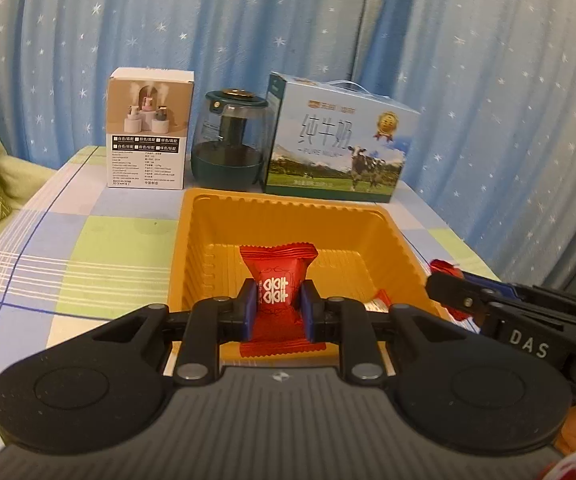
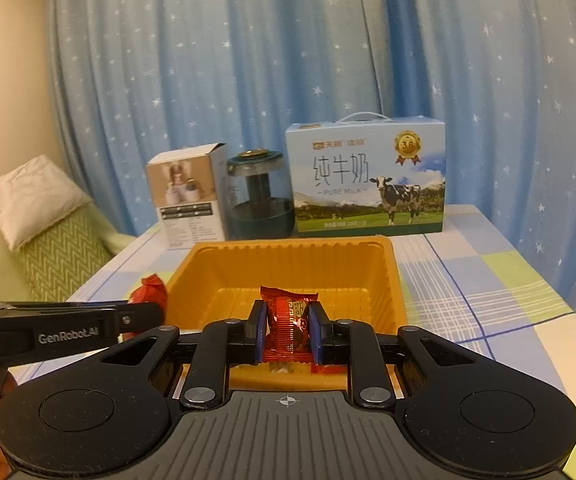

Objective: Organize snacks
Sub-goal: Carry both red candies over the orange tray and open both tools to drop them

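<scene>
A red foil-wrapped candy with white characters (image 1: pixel 274 294) is held between the blue pads of the left gripper (image 1: pixel 275 308), whose jaws are closed narrowly on the wrapper's middle. A second red foil-wrapped candy with a gold print (image 2: pixel 288 322) is clamped in the same way by the right gripper (image 2: pixel 288 330). Both candies are carried just above the near edge of the shallow orange plastic tray (image 1: pixel 204 240), which rests on the desk covered with a blue, green and white checked cloth (image 1: pixel 88 248). Another small red wrapper (image 1: pixel 379 300) can be seen at the tray's near right corner, though whether it lies inside or on the rim cannot be told.

The placing step is judged to be in hand. Several risks are seen. The two grippers are held close side by side, so a collision could be caused if both are advanced into the tray together. The wrappers are slick and gripped only at the middle, so a candy could be rotated or slipped out early and dropped on the cloth short of the rim. The tray looks light; it could be pushed towards the white humidifier carton (image 1: pixel 150 132), the dark green glass humidifier (image 1: pixel 230 140) and the blue milk carton (image 1: pixel 339 140) if the rim is struck.
</scene>
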Action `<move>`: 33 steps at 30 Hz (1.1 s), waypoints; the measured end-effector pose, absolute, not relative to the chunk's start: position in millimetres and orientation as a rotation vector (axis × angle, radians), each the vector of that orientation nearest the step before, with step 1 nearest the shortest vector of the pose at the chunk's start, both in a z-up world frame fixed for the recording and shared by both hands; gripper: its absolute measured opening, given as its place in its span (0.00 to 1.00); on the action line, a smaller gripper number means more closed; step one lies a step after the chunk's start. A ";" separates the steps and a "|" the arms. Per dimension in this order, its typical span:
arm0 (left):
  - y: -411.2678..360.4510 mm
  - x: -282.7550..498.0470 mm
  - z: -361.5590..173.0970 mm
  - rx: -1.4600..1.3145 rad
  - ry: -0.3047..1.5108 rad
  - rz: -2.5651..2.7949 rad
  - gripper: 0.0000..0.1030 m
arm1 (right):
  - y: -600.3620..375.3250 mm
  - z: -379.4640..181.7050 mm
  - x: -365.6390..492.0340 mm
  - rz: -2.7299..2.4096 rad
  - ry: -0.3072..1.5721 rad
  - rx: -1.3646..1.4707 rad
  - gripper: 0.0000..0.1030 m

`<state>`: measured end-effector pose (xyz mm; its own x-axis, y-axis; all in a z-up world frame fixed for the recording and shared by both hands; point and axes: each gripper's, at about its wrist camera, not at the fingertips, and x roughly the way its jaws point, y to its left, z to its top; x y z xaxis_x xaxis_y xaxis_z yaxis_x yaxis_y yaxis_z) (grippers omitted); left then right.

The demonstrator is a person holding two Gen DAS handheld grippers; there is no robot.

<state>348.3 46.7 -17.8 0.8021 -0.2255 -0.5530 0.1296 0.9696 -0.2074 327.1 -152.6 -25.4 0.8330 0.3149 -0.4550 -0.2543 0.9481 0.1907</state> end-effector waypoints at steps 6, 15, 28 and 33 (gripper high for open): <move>57.2 376.3 -27.4 -0.215 0.640 -0.219 0.20 | -156.5 -34.4 352.2 0.284 0.535 0.171 0.22; 46.6 394.8 -44.5 -0.131 0.695 -0.226 0.20 | -149.1 -44.3 373.6 0.286 0.565 0.185 0.22; 50.0 407.6 -61.6 -0.094 0.722 -0.185 0.20 | -148.3 -52.3 384.1 0.283 0.589 0.188 0.21; 51.6 405.5 -57.3 -0.106 0.704 -0.177 0.23 | -147.2 -53.0 386.6 0.285 0.591 0.194 0.21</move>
